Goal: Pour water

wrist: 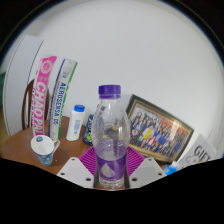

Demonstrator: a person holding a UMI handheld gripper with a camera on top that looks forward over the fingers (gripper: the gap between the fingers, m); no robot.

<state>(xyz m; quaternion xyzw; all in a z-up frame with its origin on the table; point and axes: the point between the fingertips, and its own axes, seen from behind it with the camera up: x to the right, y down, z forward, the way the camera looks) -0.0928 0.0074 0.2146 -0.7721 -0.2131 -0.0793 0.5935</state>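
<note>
Close forward view along tool (110, 172)

Your light is soft and even, bright across the pale wall (150, 50) behind, no hard shadows anywhere. You get small glints on the clear bottle (110, 135) close in, which stays fairly sharp. Look outward and the fisheye bends everything: the boxes (52, 95) lean and curve, the framed photo (157, 130) tilts. Things behind the bottle go a little soft, and the wooden table (20, 150) sits dimmer, in muted tone.
</note>
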